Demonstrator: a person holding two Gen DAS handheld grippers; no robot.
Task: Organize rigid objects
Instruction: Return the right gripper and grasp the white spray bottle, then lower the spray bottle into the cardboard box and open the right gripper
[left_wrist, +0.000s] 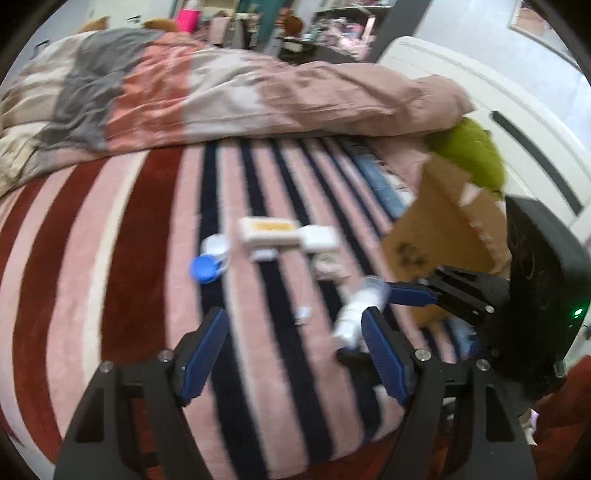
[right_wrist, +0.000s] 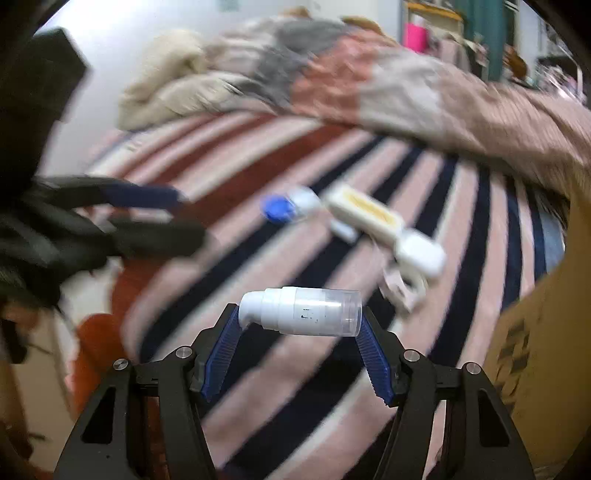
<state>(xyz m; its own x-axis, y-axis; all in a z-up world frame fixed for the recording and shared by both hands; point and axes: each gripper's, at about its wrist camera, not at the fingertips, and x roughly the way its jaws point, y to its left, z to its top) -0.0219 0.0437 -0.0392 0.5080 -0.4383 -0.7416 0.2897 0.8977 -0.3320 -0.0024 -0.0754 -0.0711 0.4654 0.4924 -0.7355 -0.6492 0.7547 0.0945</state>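
My right gripper (right_wrist: 300, 319) is shut on a white pump bottle (right_wrist: 301, 311), held sideways between the blue pads above the striped bed cover. The same bottle shows in the left wrist view (left_wrist: 360, 310). My left gripper (left_wrist: 295, 325) is open and empty, low over the cover; it also shows blurred at the left of the right wrist view (right_wrist: 166, 214). Further off on the cover lie a blue-lidded round container (left_wrist: 207, 267) (right_wrist: 277, 208), a white and yellow flat box (left_wrist: 269, 230) (right_wrist: 364, 210) and a white case (left_wrist: 319, 238) (right_wrist: 421, 254).
A cardboard box (left_wrist: 443, 236) (right_wrist: 543, 350) stands at the right side of the bed. A crumpled duvet (left_wrist: 221, 88) lies across the far side. A green plush (left_wrist: 472, 151) sits behind the box, by a white door (left_wrist: 517, 110).
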